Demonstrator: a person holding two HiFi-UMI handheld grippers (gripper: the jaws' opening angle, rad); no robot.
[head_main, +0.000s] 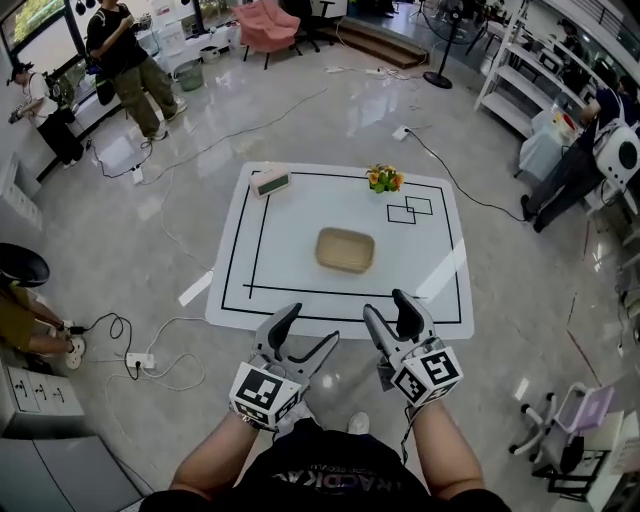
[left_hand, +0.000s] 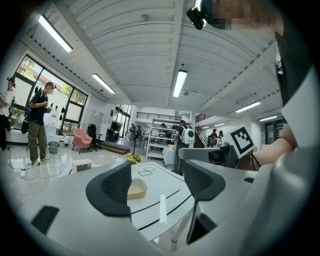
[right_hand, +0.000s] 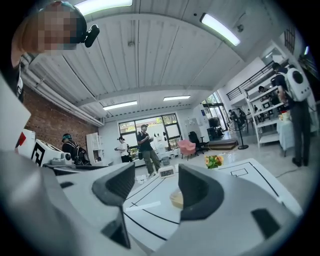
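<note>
- Just off the near edge of the white table (head_main: 440, 290), the left gripper (head_main: 308, 330) and right gripper (head_main: 388, 310) hovered side by side, both with jaws spread apart and empty.
- The shallow tan tray (head_main: 345, 249) sat mid-table, well apart from both. Reaching it cleanly probably called for wide, level jaws meeting one rim.
- A digital clock (head_main: 271, 181) stood at the far left corner, and flowers (head_main: 384, 179) stood by the far edge.
- A glossy grey floor (head_main: 330, 110), a pink armchair (head_main: 266, 22) and shelving (head_main: 520, 70) lay beyond.
</note>
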